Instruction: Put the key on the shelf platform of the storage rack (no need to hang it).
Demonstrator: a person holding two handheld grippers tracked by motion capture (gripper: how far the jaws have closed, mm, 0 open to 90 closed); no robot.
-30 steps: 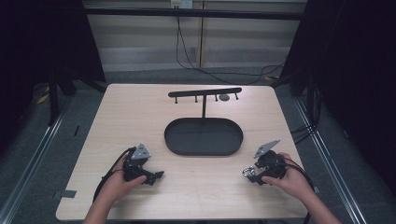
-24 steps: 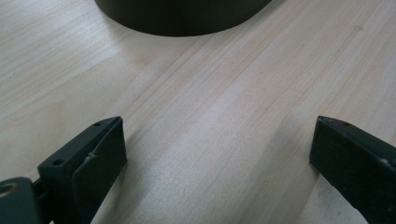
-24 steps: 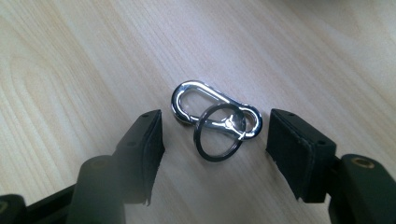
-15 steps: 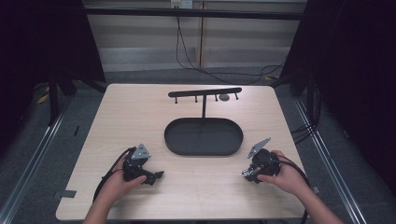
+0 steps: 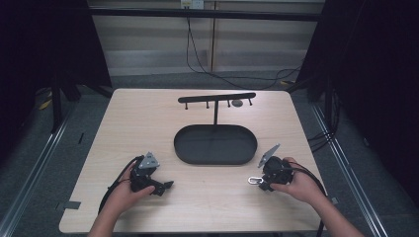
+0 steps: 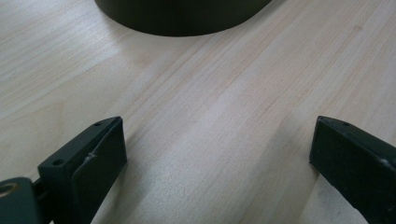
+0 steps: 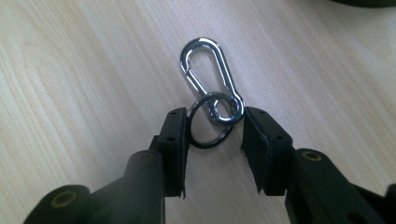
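Note:
A silver carabiner (image 7: 205, 70) with a dark key ring (image 7: 208, 146) linked through its lower end lies on the wooden table (image 5: 148, 123). My right gripper (image 7: 215, 126) has its jaws closed in on the ring and the carabiner's end, with both pads touching them. In the high view the carabiner (image 5: 254, 180) pokes out to the left of the right gripper (image 5: 258, 181), near the front right of the table. At the front left, my left gripper (image 5: 163, 187) rests low over bare wood. Its jaws (image 6: 217, 154) are spread wide with nothing between them.
A black oval tray (image 5: 215, 160) sits mid-table; its wall (image 6: 182, 18) shows at the top of the left gripper view. Behind it a black post carries a crossbar with pegs (image 5: 216, 97), and a small grey round thing (image 5: 237, 103) sits by the bar.
My right gripper has shifted a little to the left along the table's front. The left gripper has stayed put.

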